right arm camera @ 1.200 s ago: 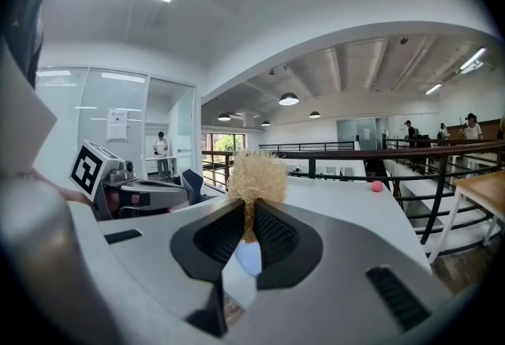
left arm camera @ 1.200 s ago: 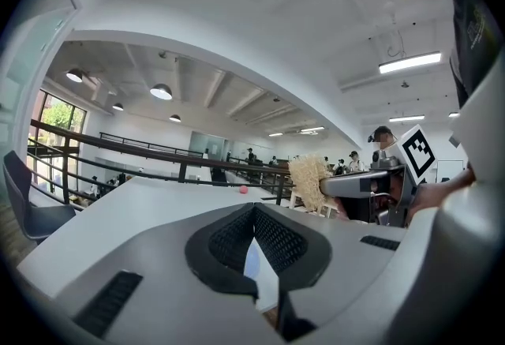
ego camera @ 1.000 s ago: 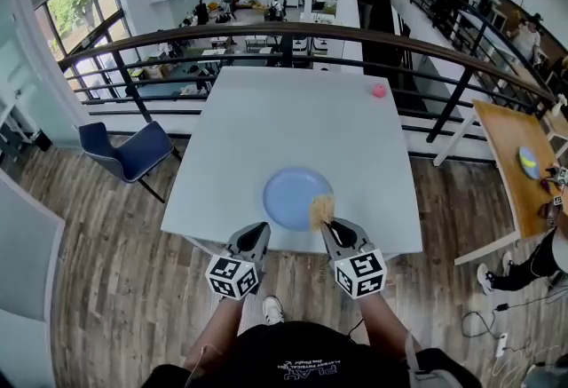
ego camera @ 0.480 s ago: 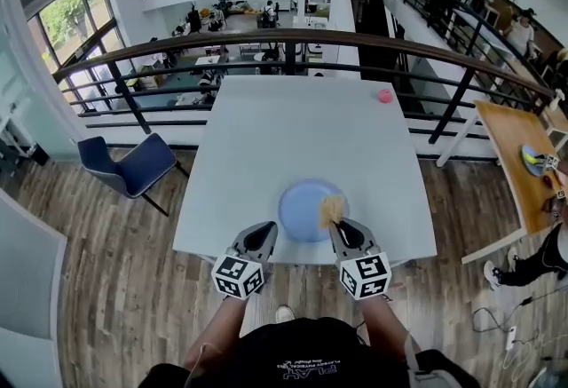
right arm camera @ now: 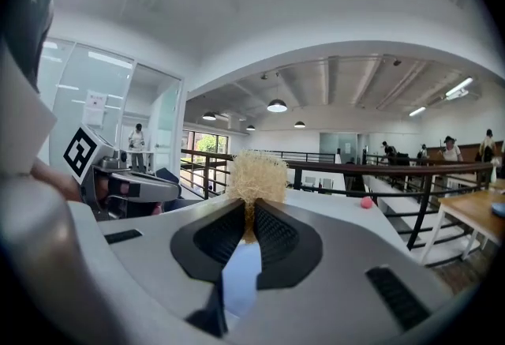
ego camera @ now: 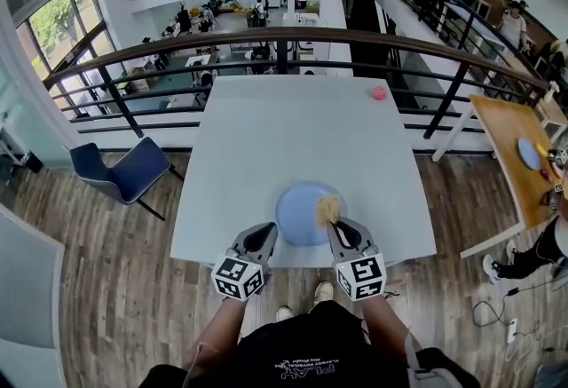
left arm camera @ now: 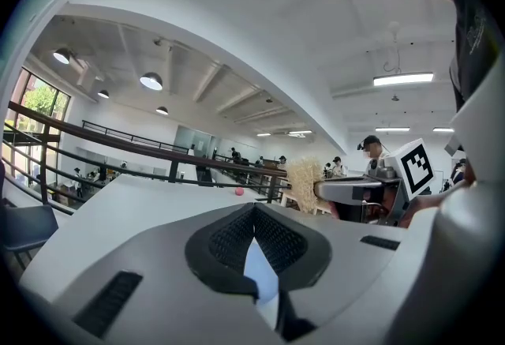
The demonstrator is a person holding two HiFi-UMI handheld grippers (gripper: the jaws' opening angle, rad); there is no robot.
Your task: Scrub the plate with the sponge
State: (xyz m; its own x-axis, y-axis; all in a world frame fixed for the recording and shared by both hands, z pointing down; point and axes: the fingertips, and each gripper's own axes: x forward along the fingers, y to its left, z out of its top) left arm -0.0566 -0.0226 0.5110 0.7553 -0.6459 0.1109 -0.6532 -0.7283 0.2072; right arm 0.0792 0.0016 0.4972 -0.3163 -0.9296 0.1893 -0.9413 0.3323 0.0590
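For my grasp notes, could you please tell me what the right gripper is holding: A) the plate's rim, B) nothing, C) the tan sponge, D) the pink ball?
C: the right gripper is shut on the tan sponge, whose tuft sticks out past its jaws, above the blue plate.

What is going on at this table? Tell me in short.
A person holds a gripper in each hand at the near edge of the white table. The right gripper is shut on a tan sponge, which it holds over the right part of the blue plate. The left gripper is shut and empty, by the plate's left rim. Whether the sponge touches the plate cannot be told.
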